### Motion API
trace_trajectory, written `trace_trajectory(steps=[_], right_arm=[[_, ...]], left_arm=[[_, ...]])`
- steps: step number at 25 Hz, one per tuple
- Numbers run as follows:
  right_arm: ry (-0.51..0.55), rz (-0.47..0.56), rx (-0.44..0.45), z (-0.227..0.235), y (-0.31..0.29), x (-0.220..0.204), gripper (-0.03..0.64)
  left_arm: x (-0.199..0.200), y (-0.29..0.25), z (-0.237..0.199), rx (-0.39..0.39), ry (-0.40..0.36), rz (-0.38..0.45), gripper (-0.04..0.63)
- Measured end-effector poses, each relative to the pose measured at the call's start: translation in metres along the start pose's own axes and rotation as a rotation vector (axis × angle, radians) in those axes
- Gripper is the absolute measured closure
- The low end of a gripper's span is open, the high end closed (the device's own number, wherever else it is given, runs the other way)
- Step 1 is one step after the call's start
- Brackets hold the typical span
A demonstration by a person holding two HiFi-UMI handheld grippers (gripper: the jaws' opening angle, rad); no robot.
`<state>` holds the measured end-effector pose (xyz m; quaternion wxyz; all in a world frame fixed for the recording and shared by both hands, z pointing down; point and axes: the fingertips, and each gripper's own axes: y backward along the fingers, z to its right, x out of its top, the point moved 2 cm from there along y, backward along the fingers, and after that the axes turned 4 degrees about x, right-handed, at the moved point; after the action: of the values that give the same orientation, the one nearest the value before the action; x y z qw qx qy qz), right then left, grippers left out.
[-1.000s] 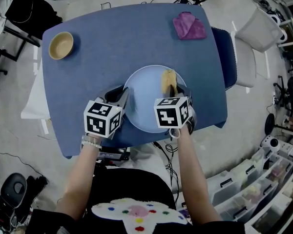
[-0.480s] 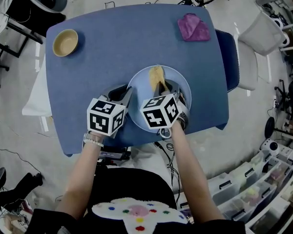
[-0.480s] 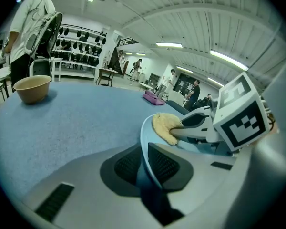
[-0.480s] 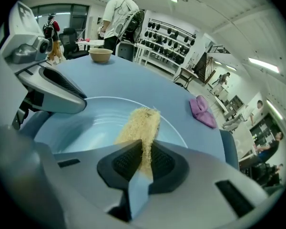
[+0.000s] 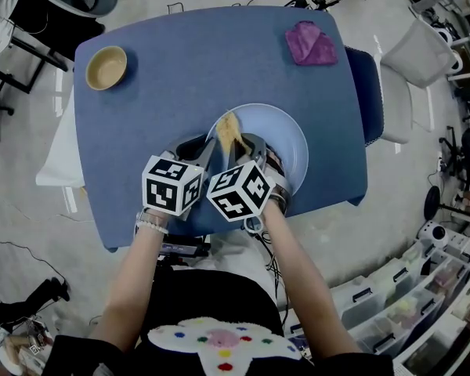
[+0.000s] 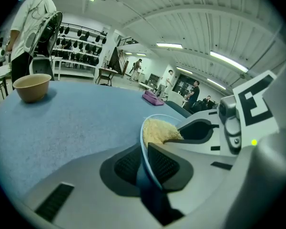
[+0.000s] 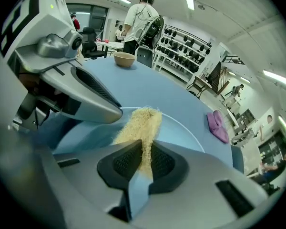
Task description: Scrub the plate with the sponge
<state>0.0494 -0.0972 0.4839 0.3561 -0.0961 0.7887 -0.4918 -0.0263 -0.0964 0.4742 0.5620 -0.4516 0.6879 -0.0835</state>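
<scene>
A pale blue plate lies on the blue table near its front edge. My left gripper is shut on the plate's left rim; in the left gripper view the rim runs between its pads. My right gripper is shut on a flat yellow sponge, which lies against the left part of the plate. From the right gripper view the sponge reaches forward out of the jaws over the plate. The two grippers stand close side by side.
A tan bowl sits at the table's far left corner, and a purple cloth at the far right corner. A white chair stands right of the table. Bins and cables lie on the floor around it.
My right gripper has swept left across the plate with the sponge, from the plate's right-centre to its left part, and rolled. The left gripper has kept its hold on the rim.
</scene>
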Motion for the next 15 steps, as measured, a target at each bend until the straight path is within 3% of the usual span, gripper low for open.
trace_trajectory(steps=[8, 15], right_arm=[[0.025, 0.007, 0.071, -0.028, 0.006, 0.002, 0.575], [-0.019, 0.007, 0.15, -0.043, 0.013, -0.004, 0.575]], left_arm=[[0.0, -0.001, 0.0, -0.009, 0.008, 0.002, 0.54], [-0.002, -0.001, -0.001, -0.016, 0.014, 0.005, 0.538]])
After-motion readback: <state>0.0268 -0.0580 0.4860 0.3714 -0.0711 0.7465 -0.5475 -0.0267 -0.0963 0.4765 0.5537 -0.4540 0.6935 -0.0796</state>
